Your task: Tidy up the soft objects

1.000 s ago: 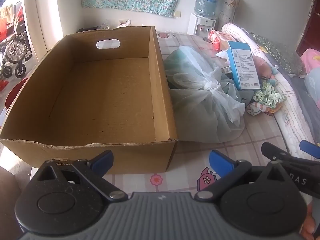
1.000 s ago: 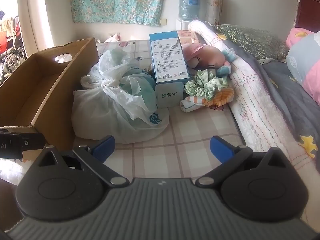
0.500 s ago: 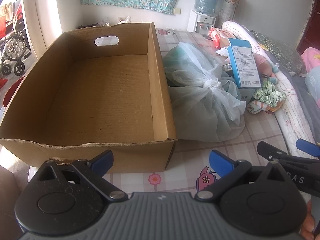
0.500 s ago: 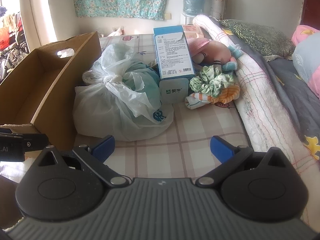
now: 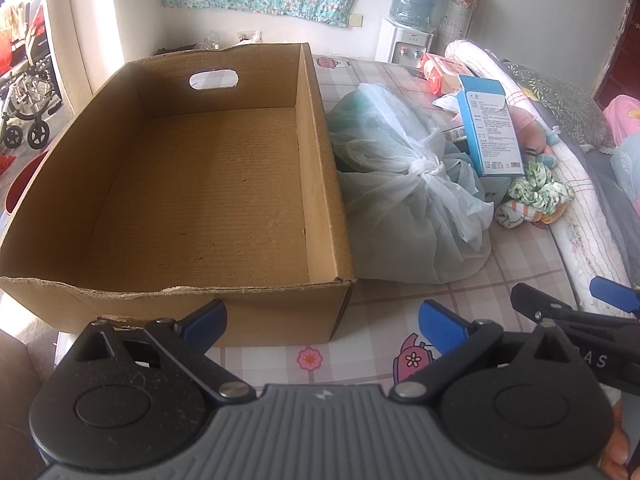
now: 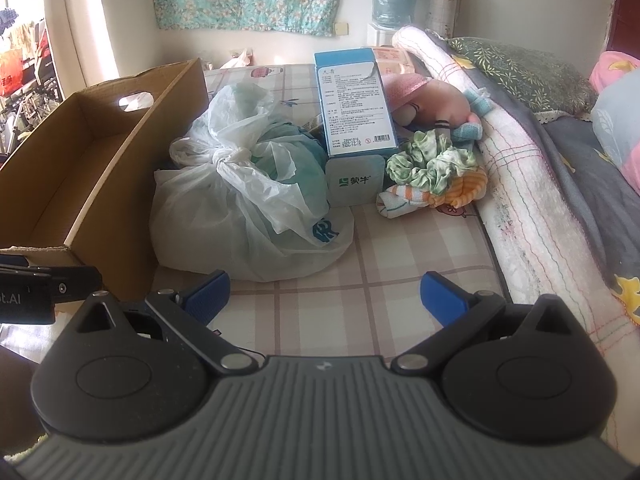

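Where the cardboard box gapes, pink doll right-view only

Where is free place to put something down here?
The box is bare inside. A checked strip lies free between the bag, the right gripper and the rolled blanket. Behind the bag, cartons and cloths crowd together.

Soft daylight enters from the overexposed left side; fisheye bending curves the edges, corners vignetted dark.
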Available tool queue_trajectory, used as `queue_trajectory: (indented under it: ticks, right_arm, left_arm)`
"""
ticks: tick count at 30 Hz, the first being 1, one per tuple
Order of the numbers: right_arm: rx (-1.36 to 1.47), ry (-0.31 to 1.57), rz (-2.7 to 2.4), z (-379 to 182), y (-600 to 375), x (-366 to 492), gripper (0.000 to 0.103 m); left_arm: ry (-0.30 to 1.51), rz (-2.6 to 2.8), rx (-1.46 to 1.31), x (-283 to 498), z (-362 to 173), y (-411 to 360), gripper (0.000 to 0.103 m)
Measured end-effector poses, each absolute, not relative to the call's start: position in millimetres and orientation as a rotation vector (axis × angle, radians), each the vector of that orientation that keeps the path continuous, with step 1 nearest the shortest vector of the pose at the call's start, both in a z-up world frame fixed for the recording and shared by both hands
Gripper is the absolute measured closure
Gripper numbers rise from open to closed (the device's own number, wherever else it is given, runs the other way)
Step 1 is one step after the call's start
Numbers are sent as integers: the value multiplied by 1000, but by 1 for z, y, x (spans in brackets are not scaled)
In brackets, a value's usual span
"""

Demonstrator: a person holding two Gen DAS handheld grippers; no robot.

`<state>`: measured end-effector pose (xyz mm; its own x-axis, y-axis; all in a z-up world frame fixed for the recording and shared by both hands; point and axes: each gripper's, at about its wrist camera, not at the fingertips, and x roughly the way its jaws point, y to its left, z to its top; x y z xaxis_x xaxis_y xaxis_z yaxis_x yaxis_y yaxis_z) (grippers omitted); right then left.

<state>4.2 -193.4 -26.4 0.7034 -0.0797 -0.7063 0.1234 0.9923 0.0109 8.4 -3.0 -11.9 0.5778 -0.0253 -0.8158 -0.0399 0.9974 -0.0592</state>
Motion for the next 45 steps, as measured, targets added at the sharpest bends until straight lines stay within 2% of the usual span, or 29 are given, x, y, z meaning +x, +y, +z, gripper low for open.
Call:
queue_trajectory:
  ticks: [29, 45]
  right_arm:
    - [62, 785, -109, -27, -194, 5, 1]
    - [52, 685, -119, -1, -216, 19, 1]
  left_arm:
    - [959, 8, -58, 6, -9, -8, 1]
    - [856, -49, 44, 33, 32, -21, 0]
